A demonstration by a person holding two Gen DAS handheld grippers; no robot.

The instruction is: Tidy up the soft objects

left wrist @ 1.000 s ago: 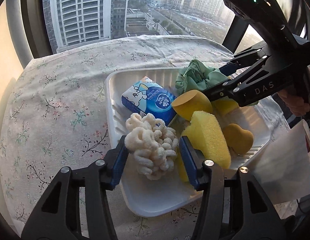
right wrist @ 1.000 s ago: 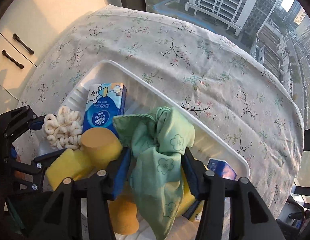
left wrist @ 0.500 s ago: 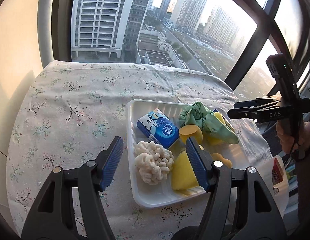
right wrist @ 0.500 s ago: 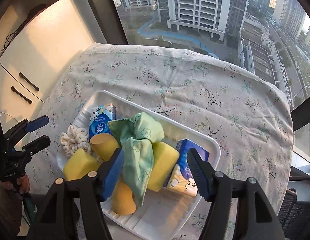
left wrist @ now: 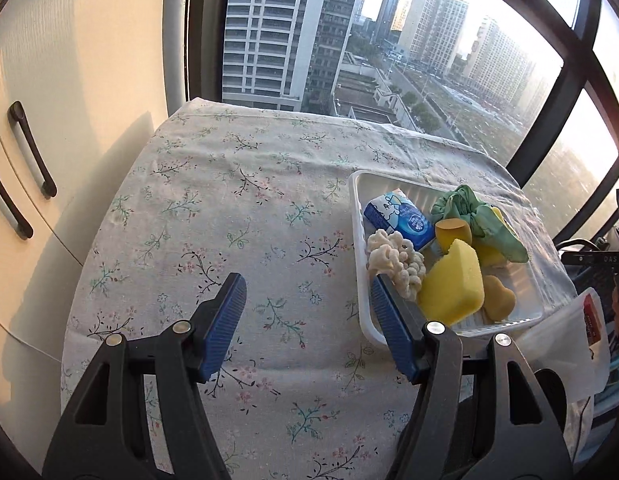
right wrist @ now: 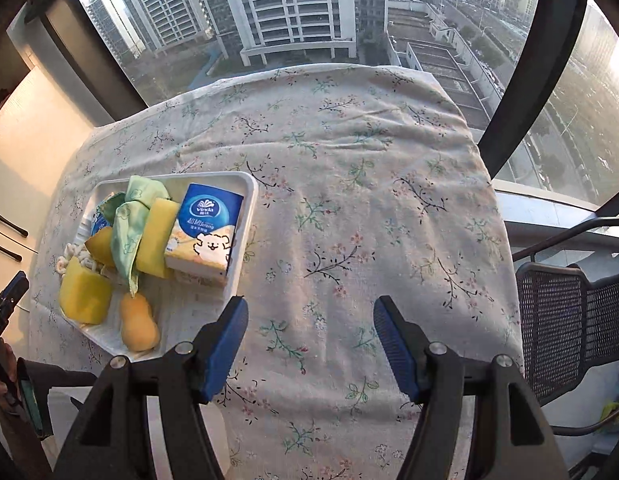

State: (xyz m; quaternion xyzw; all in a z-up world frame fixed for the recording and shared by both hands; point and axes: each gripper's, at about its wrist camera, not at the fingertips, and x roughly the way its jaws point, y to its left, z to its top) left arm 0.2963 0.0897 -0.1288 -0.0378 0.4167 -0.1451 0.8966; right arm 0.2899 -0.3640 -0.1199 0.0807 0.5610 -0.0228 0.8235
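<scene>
White tray [right wrist: 245,216] holds the sponges [left wrist: 453,284], green cloth [right wrist: 129,220] and tissue packs [right wrist: 207,228] together, apparently sorted; left gripper [left wrist: 305,324] and right gripper [right wrist: 309,344] hover agape, empty, above the floral tablecloth [right wrist: 369,200].

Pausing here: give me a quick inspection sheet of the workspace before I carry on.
Surface: floral tablecloth covering the table.
Job's things: white plastic tray holding green cloth, yellow sponges, white knobbly scrubber, blue tissue packs.
Clutter: white packet with red label beside the tray.
Grippers: left gripper and right gripper both empty, jaws apart.
Cables: nothing seen.
Surroundings: window, cabinet doors, mesh chair.
</scene>
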